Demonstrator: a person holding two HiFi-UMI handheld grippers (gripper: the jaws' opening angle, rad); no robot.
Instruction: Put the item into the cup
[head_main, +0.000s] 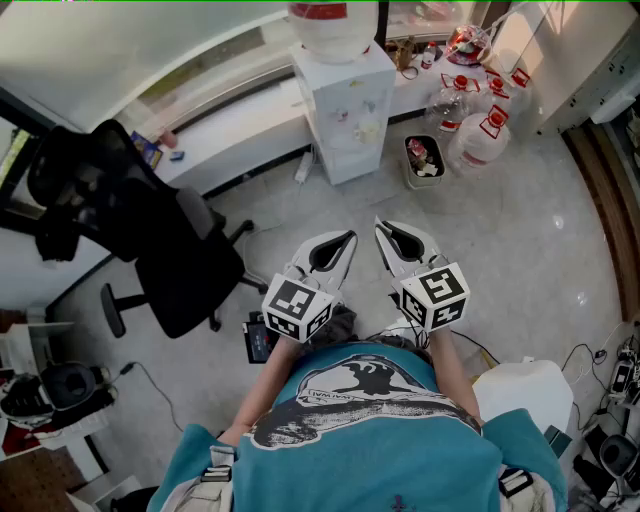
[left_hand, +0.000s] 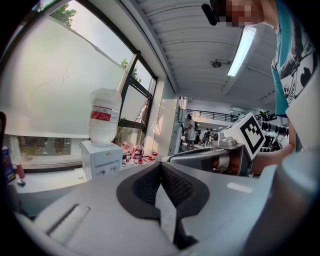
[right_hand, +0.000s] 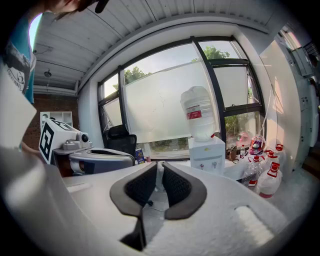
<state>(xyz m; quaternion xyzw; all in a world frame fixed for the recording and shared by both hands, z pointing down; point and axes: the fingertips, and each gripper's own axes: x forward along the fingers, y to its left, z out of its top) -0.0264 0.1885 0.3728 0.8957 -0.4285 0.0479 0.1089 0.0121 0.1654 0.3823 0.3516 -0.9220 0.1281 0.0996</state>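
Note:
No cup and no loose item shows in any view. The person holds both grippers side by side at chest height, pointing out over the floor. My left gripper (head_main: 349, 238) (left_hand: 161, 164) has its black pads meeting at the tips, with nothing between them. My right gripper (head_main: 381, 229) (right_hand: 160, 164) stands just to its right, its pads a narrow slit apart and empty. Each gripper view catches the other gripper's marker cube at its side.
A white water dispenser (head_main: 345, 100) (left_hand: 102, 150) (right_hand: 205, 145) stands ahead against the window counter (head_main: 230, 130). A black office chair (head_main: 150, 240) is at the left. Several water bottles (head_main: 475, 130) (right_hand: 267, 175) and a small bin (head_main: 425, 160) sit at the right.

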